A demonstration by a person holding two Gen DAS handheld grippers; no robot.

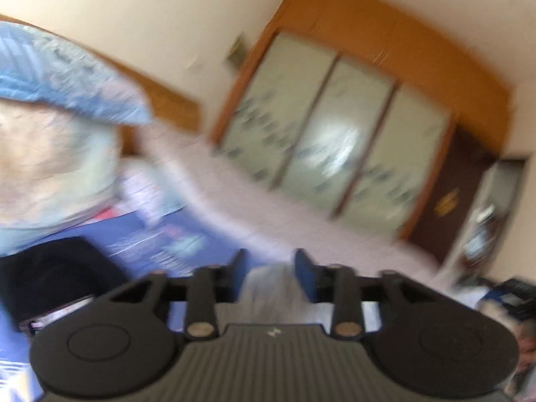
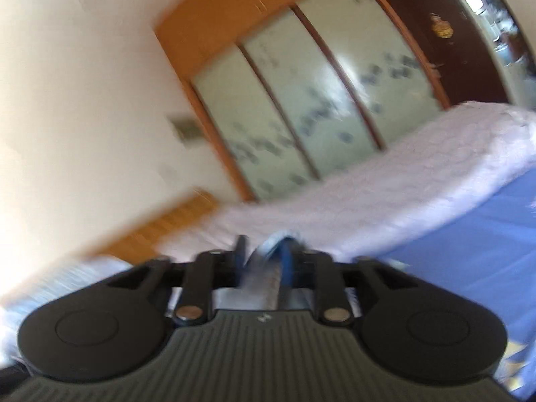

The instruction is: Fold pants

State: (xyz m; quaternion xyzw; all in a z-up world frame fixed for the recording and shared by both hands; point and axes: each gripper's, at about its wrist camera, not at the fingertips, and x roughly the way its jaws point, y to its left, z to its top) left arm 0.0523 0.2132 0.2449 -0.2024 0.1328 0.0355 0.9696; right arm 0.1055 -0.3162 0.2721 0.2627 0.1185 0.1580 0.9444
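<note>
My left gripper pinches pale pants fabric btwn its fingers, raised over the bed. Right gripper clamps a bunched fold too; both views blurred, wardrobe ahead.

The bed lies before the wardrobe.

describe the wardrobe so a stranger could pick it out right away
Past the far edge of the bed, against the cream wall, stands the wardrobe. It has an orange wood frame and three pale frosted doors with dark speckled patterning, unlike the plain dark brown door beside it.
</note>
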